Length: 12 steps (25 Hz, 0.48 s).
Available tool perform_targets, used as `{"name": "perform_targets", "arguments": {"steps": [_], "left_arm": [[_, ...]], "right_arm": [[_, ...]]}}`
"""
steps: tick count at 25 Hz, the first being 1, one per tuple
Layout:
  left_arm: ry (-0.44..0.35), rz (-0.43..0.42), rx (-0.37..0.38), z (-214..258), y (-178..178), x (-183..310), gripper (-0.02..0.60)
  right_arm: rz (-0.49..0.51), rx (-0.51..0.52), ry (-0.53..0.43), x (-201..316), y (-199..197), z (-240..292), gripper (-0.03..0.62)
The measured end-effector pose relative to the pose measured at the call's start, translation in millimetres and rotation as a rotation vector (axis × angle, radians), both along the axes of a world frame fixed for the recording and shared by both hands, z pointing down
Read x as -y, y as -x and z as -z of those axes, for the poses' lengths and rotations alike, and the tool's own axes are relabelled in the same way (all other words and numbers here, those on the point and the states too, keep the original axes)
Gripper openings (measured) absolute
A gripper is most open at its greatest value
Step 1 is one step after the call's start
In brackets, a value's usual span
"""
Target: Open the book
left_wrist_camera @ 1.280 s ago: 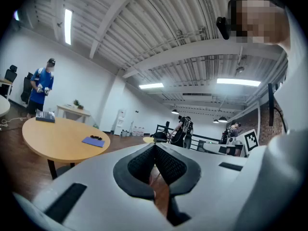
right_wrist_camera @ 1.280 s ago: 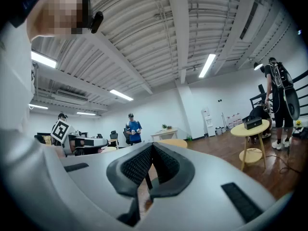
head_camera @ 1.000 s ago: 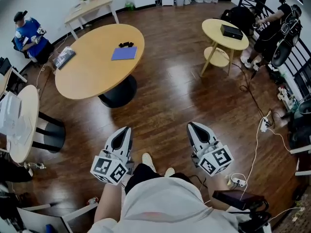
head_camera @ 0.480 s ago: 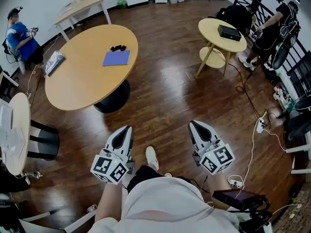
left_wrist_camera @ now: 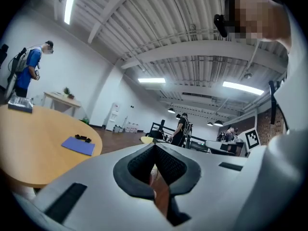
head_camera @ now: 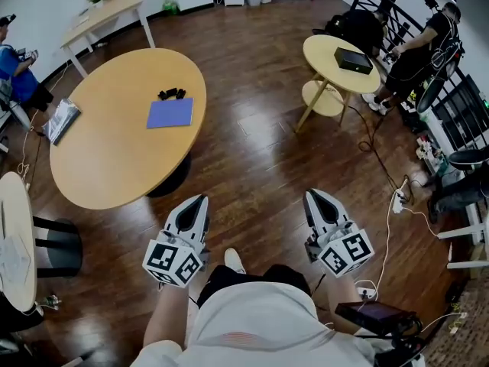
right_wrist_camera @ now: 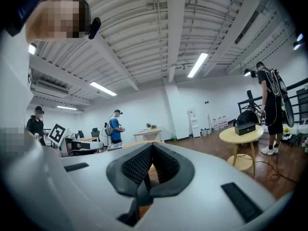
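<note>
A closed blue book (head_camera: 170,114) lies flat on the big oval wooden table (head_camera: 107,167), with a small black object (head_camera: 168,93) just beyond it. Both grippers hang over the floor in front of the person's body, well short of the table. My left gripper (head_camera: 199,199) is shut and empty, and so is my right gripper (head_camera: 312,194). In the left gripper view the book (left_wrist_camera: 78,146) shows far off on the table (left_wrist_camera: 29,148), past the shut jaws (left_wrist_camera: 154,146). The right gripper view shows its jaws (right_wrist_camera: 151,146) shut on nothing; the book is hidden there.
A magazine (head_camera: 61,119) lies at the oval table's left edge. A small round table (head_camera: 336,71) with a black box (head_camera: 353,60) stands far right, near a person (head_camera: 416,52). Cables and a power strip (head_camera: 397,199) lie on the floor to the right. Another round table (head_camera: 15,235) stands left.
The head view has moved closer to the oval table, which now sits lower and further left. Both grippers stay shut in front of the body, much as before.
</note>
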<state>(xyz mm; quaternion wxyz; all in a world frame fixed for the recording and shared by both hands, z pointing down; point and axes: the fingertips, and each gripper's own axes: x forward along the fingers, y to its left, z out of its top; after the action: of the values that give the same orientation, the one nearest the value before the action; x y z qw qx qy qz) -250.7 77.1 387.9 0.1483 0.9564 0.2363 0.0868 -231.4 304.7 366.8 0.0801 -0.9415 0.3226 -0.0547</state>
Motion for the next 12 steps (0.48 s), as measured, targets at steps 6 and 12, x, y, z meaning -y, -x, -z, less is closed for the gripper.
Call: {"name": "perform_targets", "arguments": {"steps": [6, 12], "left_arm": [[-0.008, -0.019, -0.002, 0, -44, 14, 0.009], [0.002, -0.016, 0.006, -3, -87, 11, 0.009]], "right_arm": [[-0.018, 0.017, 0.018, 15, -35, -5, -0.003], [-0.012, 0.010, 0.001, 15, -81, -3, -0.003]]}}
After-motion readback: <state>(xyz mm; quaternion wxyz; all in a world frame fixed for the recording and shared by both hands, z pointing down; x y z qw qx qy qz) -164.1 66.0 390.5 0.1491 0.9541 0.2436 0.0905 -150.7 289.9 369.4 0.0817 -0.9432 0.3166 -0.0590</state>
